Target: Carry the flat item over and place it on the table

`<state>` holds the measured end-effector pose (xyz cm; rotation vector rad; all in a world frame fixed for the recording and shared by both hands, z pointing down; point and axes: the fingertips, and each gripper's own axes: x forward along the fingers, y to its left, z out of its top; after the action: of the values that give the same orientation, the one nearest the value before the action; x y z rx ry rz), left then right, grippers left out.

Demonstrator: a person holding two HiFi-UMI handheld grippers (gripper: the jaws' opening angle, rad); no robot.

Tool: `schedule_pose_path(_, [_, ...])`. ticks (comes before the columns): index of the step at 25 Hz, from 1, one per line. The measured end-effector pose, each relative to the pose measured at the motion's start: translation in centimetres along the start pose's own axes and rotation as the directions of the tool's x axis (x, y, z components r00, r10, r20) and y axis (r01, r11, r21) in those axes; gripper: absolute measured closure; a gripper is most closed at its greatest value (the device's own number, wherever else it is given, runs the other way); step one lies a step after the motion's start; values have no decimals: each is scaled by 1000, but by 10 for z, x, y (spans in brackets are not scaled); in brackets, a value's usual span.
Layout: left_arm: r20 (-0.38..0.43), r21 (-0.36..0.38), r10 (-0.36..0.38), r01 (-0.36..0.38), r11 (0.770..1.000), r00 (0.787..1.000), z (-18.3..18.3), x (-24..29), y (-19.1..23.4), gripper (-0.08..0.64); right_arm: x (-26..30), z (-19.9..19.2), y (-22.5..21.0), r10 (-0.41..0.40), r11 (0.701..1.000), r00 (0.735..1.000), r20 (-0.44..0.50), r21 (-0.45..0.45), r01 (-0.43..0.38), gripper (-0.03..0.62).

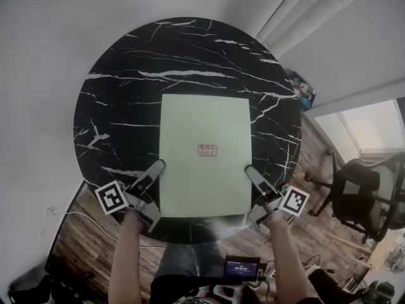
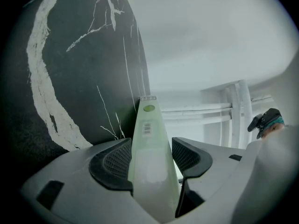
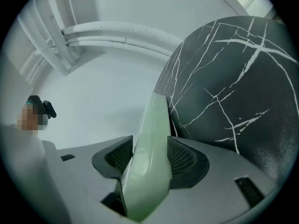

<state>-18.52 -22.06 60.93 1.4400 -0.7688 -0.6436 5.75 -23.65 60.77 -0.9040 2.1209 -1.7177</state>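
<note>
A pale green flat sheet [image 1: 205,125] with a small red label at its middle spreads over the centre of the round black marble table [image 1: 126,75]. My left gripper [image 1: 155,170] is shut on the sheet's near left edge, my right gripper [image 1: 253,173] on its near right edge. In the left gripper view the sheet [image 2: 148,139] runs edge-on between the pads, with the table [image 2: 79,78] beside it. The right gripper view shows the sheet [image 3: 154,125] pinched between both pads beside the table [image 3: 233,78]. Whether the sheet rests on the marble or hangs just above it, I cannot tell.
A black office chair [image 1: 357,189] stands on the wooden floor [image 1: 82,233] to the right. White pipes [image 3: 117,34] run along the wall behind the table. A small colourful object [image 1: 304,94] lies past the table's right rim. A small screen [image 1: 242,269] sits at the person's waist.
</note>
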Motion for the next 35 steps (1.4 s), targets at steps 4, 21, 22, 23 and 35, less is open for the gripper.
schedule_pose_path(4, [0, 23, 11, -11, 1000, 1000, -1, 1, -1, 291, 2, -3, -1, -35, 998, 999, -19, -53, 34, 373])
schedule_pose_path(21, [-30, 186, 163, -154, 970, 986, -2, 3, 4, 279, 8, -12, -9, -155, 977, 983, -95, -160, 138, 380])
schedule_pose_path(22, [-29, 202, 192, -183, 962, 981, -3, 3, 7, 279, 8, -12, -9, -158, 977, 983, -97, -163, 141, 380])
schedule_pose_path(23, [-30, 230, 224, -211, 950, 974, -2, 2, 10, 279, 8, -12, -10, -163, 975, 982, -100, -167, 145, 380])
schedule_pose_path(35, [21, 354, 269, -258, 899, 963, 6, -5, 3, 333, -1, 5, -6, -276, 913, 959, -57, -327, 244, 396])
